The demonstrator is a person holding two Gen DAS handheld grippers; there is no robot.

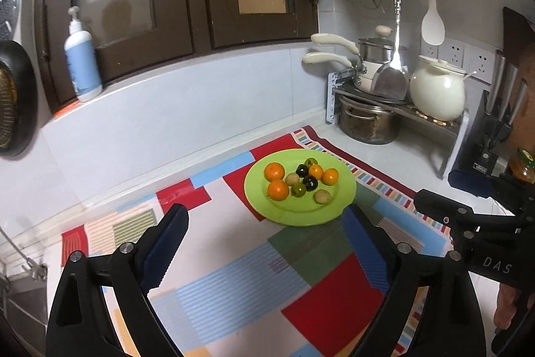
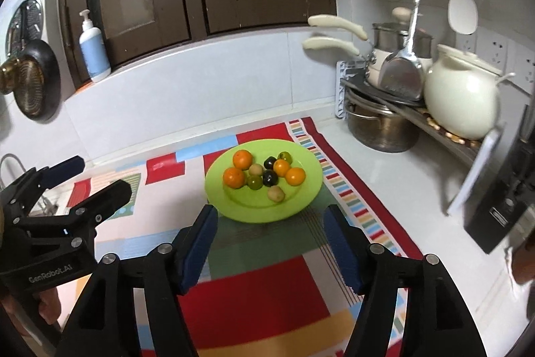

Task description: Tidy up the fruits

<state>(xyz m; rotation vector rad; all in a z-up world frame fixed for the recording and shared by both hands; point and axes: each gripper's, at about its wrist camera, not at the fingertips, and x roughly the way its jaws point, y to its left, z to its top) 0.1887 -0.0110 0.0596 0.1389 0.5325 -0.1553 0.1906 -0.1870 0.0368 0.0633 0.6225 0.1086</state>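
A green plate (image 1: 301, 215) (image 2: 217, 191) rests on a patchwork mat (image 1: 254, 273) (image 2: 254, 296). On it lie several oranges (image 1: 278, 189) (image 2: 234, 177), two dark plums (image 1: 310, 182) (image 2: 270, 178), two green fruits (image 1: 298, 189) (image 2: 254, 182) and two tan ones (image 1: 322, 196) (image 2: 276, 193). My left gripper (image 1: 264, 213) is open and empty, short of the plate's near rim. My right gripper (image 2: 270, 211) is also open with nothing between its fingers, just in front of the plate. Each gripper shows at the edge of the other's view, held side by side.
A metal rack (image 1: 394, 102) (image 2: 401, 102) with pots and a white ceramic pot (image 1: 436, 89) (image 2: 461, 99) stands at the back right. A knife block (image 1: 495, 129) and a jar (image 1: 525, 164) are at the far right. A soap bottle (image 1: 82, 62) stands on the sill, and a sink (image 1: 23, 290) lies to the left.
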